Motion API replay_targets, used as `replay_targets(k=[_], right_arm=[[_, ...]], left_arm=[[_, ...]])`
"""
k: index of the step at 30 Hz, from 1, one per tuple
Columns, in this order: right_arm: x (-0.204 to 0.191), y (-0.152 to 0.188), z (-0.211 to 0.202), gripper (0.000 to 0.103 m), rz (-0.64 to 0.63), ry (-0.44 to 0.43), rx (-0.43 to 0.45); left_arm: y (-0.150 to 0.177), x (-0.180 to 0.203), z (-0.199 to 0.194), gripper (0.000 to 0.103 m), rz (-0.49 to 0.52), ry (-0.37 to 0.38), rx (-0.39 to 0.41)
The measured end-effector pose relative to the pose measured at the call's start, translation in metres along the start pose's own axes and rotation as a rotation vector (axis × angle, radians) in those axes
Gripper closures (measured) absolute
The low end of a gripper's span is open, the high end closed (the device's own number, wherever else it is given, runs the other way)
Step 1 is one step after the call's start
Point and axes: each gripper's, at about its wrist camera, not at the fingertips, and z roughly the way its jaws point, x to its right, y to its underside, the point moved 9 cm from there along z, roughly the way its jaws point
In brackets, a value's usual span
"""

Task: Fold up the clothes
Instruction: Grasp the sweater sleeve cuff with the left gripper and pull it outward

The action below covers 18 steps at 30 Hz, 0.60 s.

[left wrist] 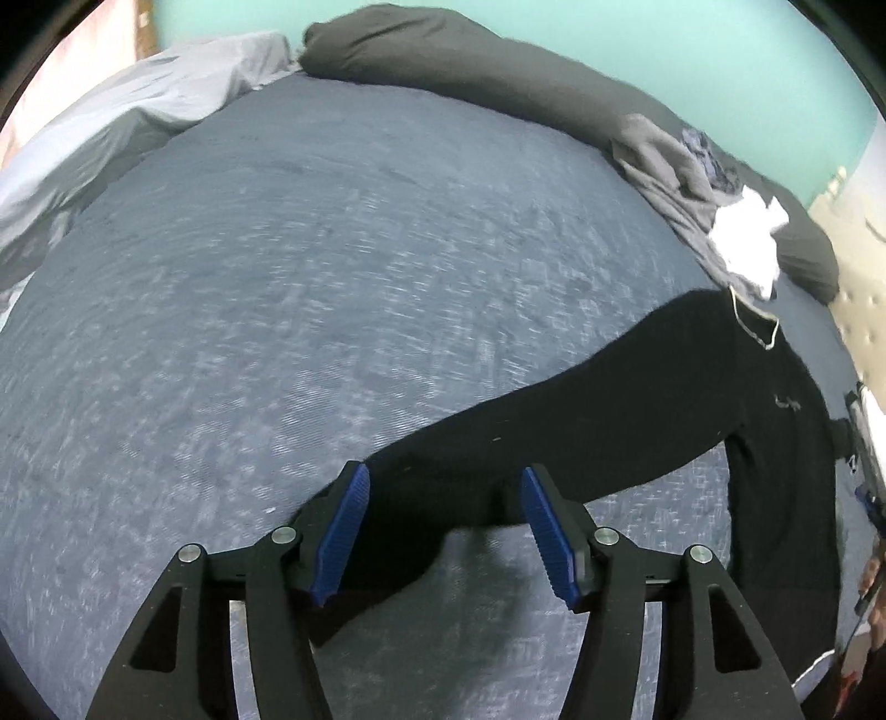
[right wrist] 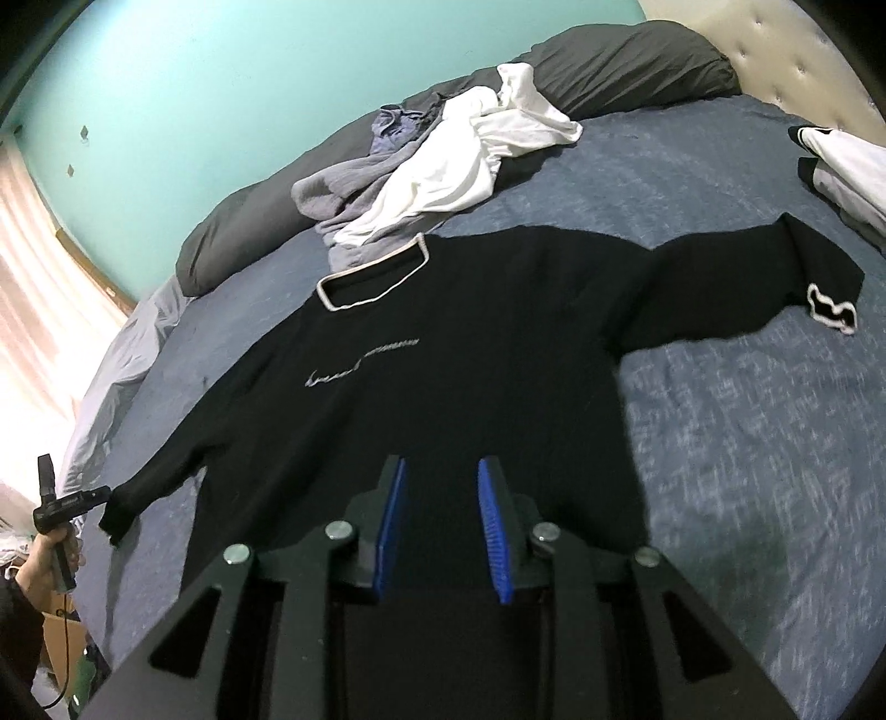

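on bed [right wrist: 747,443], one black sweater [right wrist: 443,360], perhaps flat

Left wrist cam: sits behind left claw [left wrist: 446,526], looks fwd and steeply down onto bed [left wrist: 277,304], close over black sweater [left wrist: 637,399] sleeve end; pillows [left wrist: 470,61] at far edge, teal wall [left wrist: 692,44] beyond. Right wrist cam: behind right claw [right wrist: 443,526], tilted down less steeply, low over sweater hem, faces up garment twd clothes pile [right wrist: 443,166], headboard [right wrist: 775,50] top right. Shared: same sweater, bedspread, pillows, pile, wall. Right view catches left claw [right wrist: 61,498] at frame's left edge, by sleeve cuff.
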Motion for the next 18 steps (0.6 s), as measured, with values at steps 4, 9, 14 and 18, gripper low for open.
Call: replay_targets(k=[4, 9, 14, 18], right_arm=[[-0.009, 0.011, -0.002, 0.075, -0.001, 0.0, -0.011], [-0.018, 0.018, -0.007, 0.075, -0.002, -0.006, -0.009], [-0.026, 0.021, -0.01, 0.075, -0.012, -0.01, -0.011], [-0.029, 0.023, -0.012, 0.075, -0.018, -0.011, -0.014]], left_arm=[[0.002, -0.02, -0.014, 0.037, -0.033, -0.007, 0.03], [0.014, -0.038, -0.021, 0.036, -0.053, -0.012, 0.028], [0.028, -0.058, -0.019, 0.035, -0.116, -0.007, 0.027], [0.039, -0.07, -0.012, 0.035, -0.154, 0.004, 0.011]])
